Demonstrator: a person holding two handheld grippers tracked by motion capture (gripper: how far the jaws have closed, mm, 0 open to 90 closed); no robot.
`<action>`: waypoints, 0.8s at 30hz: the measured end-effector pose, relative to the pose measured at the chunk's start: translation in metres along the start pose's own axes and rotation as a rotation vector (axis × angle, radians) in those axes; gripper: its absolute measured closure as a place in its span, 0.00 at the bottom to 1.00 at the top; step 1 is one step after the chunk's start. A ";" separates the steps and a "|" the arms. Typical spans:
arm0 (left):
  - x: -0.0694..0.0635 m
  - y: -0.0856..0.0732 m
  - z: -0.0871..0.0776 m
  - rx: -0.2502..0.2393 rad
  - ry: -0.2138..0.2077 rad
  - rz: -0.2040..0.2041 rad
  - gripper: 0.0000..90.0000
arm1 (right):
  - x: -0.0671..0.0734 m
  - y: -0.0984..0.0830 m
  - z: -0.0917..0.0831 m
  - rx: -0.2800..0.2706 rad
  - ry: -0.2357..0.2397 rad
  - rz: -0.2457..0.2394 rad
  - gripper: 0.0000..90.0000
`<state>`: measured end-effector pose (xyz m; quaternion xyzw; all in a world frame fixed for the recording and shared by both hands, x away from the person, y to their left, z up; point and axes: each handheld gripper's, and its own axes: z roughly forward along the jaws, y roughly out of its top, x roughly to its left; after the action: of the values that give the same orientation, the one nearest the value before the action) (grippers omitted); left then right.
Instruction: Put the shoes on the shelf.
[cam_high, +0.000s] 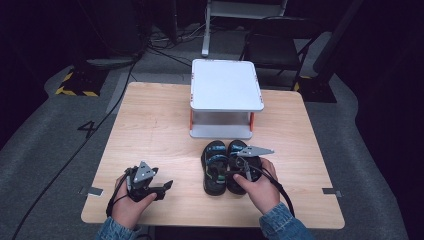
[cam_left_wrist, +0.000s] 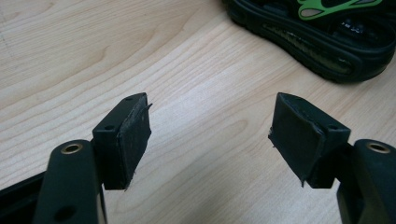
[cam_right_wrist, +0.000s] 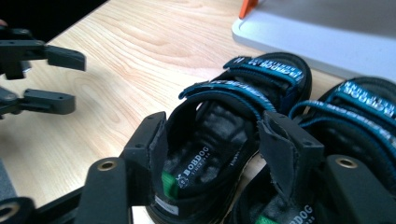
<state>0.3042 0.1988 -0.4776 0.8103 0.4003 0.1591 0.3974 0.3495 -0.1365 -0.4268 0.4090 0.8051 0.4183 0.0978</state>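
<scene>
Right gripper (cam_right_wrist: 210, 154) clamped on left sandal's (cam_right_wrist: 219, 140) heel; both sandals on table (cam_high: 150, 125), shelf (cam_high: 226, 85) empty. Left gripper (cam_left_wrist: 210, 135) wide, idle.

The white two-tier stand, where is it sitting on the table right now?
In the high view the white two-tier stand sits at the table's far edge, near the middle, just beyond the pair of sandals.

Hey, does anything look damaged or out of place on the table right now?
The left gripper's pads look frayed at the edges. The two sandals sit neatly side by side; nothing spilled.
</scene>
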 end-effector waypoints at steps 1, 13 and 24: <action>0.000 -0.001 0.000 0.001 0.000 -0.001 0.32 | 0.000 -0.001 0.001 0.005 -0.026 -0.001 0.44; -0.003 -0.001 0.004 0.017 -0.025 0.030 0.32 | -0.001 -0.014 0.022 0.040 -0.109 0.017 0.50; -0.006 -0.001 0.006 0.021 -0.044 0.033 0.32 | -0.004 -0.017 0.030 0.144 -0.183 -0.013 0.58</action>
<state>0.3031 0.1918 -0.4821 0.8242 0.3798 0.1434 0.3948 0.3569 -0.1270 -0.4593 0.4462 0.8234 0.3196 0.1443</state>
